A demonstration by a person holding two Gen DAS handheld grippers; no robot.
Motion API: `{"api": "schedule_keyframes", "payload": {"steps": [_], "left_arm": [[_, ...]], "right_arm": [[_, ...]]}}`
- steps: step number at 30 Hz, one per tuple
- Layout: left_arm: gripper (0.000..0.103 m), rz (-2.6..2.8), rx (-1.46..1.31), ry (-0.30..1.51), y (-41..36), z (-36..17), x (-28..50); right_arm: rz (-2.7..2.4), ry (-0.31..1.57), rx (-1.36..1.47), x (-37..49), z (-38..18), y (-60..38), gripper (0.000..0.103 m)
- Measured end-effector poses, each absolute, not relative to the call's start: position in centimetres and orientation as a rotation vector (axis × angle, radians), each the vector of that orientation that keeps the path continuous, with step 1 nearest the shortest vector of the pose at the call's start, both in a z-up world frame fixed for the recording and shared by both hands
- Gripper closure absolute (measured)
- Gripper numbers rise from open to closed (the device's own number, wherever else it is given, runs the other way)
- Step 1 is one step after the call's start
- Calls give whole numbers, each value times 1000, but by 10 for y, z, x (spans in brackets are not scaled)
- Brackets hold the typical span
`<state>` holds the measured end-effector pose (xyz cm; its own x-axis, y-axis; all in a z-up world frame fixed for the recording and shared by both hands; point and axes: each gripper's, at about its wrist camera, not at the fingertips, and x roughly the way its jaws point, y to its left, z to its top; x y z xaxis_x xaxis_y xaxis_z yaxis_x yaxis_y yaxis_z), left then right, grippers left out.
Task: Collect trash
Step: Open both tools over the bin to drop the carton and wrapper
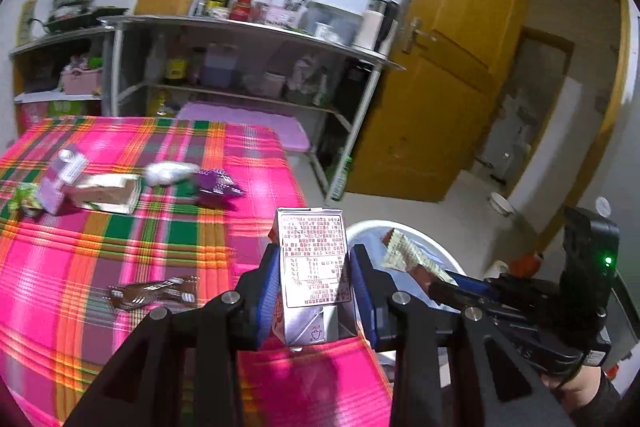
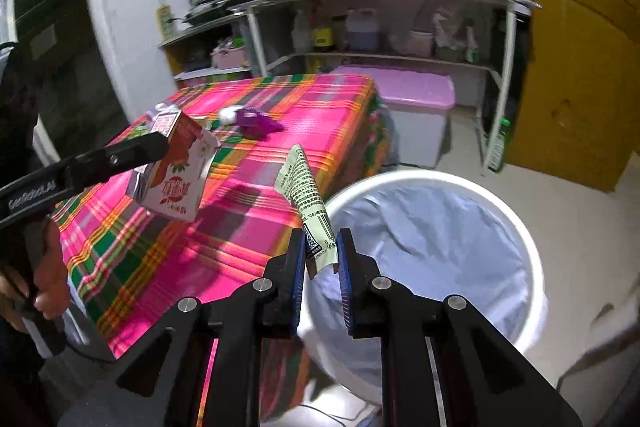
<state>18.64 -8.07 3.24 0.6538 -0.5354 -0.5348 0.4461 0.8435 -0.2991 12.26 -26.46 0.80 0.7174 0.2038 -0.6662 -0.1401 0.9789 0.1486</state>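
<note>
My left gripper (image 1: 313, 279) is shut on a red and white drink carton (image 1: 314, 267), held above the table's right edge; the carton also shows in the right wrist view (image 2: 176, 167). My right gripper (image 2: 322, 259) is shut on a pale green wrapper (image 2: 306, 195), held over the near rim of the white trash bin (image 2: 500, 203) with its pale liner. On the plaid tablecloth (image 1: 120, 247) lie a brown wrapper (image 1: 154, 293), a purple wrapper (image 1: 218, 183), a white crumpled piece (image 1: 168, 171), a purple carton (image 1: 64, 179) and a beige box (image 1: 108, 193).
A metal shelf rack (image 1: 248, 67) with bottles and jars stands behind the table. A lilac-lidded storage box (image 2: 416, 107) sits on the floor by it. A yellow wooden door (image 1: 452, 67) stands open at the right. The bin sits on the floor beside the table's right corner.
</note>
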Motion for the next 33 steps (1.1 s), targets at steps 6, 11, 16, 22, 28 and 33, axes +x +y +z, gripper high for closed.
{"api": "schedule_keyframes", "payload": {"steps": [6,11,16,22,28,33], "left_arm": [[68,-641,-116,681,-126,22,186],[68,-696,-97,712,-158,11,191],[67,-726,-94,762,-182,-5,204],[67,-740,-83,805,-196,-21,212],[59,-744,-112,808,-190,-22,215],[59,-730,-126,775,-176,-11,210]], "right_arm": [[113,767,128,114,-1,-296,86],[76,786,150,111,-12,-315,86],[54,818,175,114,-26,-327,85],[29,842,197,117,-38,-337,79],[30,814,199,113,-32,-337,59],[42,784,205,109,-19,-331,59]]}}
